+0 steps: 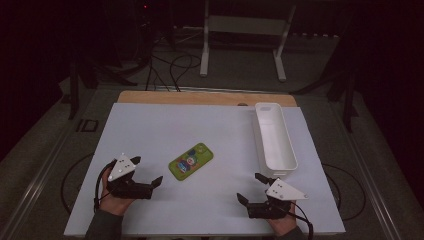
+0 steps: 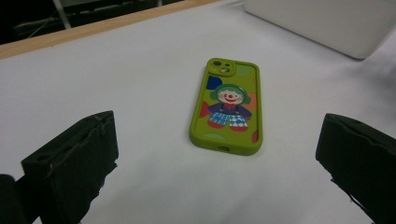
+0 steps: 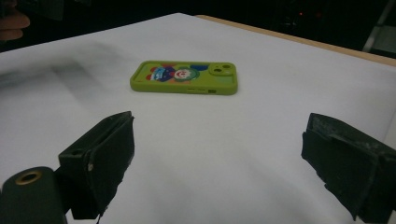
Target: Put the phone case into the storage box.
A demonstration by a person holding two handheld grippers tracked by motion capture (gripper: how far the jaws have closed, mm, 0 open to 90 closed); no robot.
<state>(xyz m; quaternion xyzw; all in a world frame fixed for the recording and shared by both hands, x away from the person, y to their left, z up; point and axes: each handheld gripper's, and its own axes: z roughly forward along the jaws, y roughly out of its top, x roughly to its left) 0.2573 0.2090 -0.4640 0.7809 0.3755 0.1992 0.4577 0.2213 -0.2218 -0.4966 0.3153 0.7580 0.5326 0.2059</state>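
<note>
Green phone case [image 1: 191, 160] lies flat on the white counter [image 1: 150, 130], clown pic up, roughly mid-counter, angled w/ its camera end toward the far right. Left gripper [image 1: 148, 171] sits near the front-left, held in a hand [image 1: 114, 200], jaws spread wide, nothing btwn them; the case is just ahead & to its right, not touching. In the left gripper view the case [image 2: 227, 106] lies btwn and beyond the two black jaws, camera cutout at the far end. Right gripper [image 1: 249, 188] is at the front-right, also wide apart & empty, pointing left toward the case; well apart from it. In the right gripper view the case [image 3: 185, 77] lies side-on farther off. White bin [image 1: 274, 139] stands along the right edge of the counter, long side running front to back, just beyond the right gripper; its inside looks bare.
</note>
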